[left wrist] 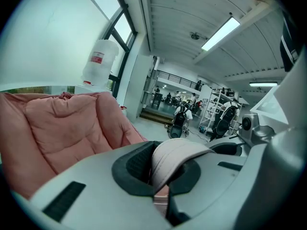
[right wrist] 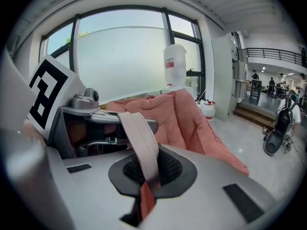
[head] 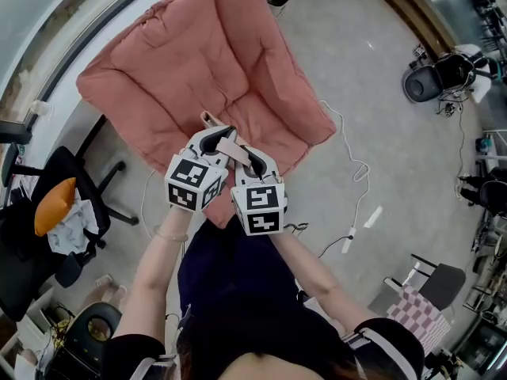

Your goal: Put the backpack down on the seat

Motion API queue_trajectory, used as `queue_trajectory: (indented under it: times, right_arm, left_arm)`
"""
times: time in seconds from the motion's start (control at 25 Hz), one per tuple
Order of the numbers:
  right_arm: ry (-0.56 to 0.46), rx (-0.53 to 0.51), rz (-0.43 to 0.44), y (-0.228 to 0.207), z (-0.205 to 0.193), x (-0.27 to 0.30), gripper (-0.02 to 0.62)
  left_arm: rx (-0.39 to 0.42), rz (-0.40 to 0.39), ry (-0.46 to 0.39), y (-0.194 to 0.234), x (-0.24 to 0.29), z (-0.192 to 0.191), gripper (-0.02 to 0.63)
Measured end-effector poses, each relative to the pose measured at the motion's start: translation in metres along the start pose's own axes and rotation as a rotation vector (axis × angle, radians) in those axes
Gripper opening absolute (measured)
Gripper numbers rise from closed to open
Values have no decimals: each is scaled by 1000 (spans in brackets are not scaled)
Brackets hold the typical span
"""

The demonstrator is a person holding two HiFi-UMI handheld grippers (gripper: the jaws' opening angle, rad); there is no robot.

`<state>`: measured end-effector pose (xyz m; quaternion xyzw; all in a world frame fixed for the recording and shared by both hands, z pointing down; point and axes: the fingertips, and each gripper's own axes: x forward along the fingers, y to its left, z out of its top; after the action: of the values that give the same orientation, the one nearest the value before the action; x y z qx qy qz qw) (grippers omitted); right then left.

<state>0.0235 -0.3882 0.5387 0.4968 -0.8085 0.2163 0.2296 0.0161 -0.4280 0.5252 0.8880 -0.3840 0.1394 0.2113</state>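
With left tool point(left wrist: 162, 170) and right tool point(right wrist: 146, 170) each clamped on the backpack's pale strap point(right wrist: 139, 138) just over the pink seat's point(head: 214, 62) near edge, mid-carry; next, lower forward onto seat, then unclamp.

A black office chair point(head: 32, 244) bearing an orange item point(head: 54, 206) stands well left of the left gripper point(head: 212, 133). A white cable point(head: 358, 182) trails right of the right gripper point(head: 247, 158). A water jug point(right wrist: 175, 66) stands beyond both.

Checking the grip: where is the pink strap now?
Head view, centre: the pink strap spans between the left tongs and right tongs, both shut on it, at the near edge of the pink seat cushion.
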Motion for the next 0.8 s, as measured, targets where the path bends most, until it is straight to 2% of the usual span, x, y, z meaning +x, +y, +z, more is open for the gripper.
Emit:
queue_trajectory:
  times: [0.56,0.8]
  right_arm:
    - [31,-56,24,28,-58,-12,34]
    - [78,-72,14,31,-85,-9,34]
  left_arm:
    - [-69,7,75,-18,-33,-65,15]
    - [-109,7,122,-20,-36,-98,15]
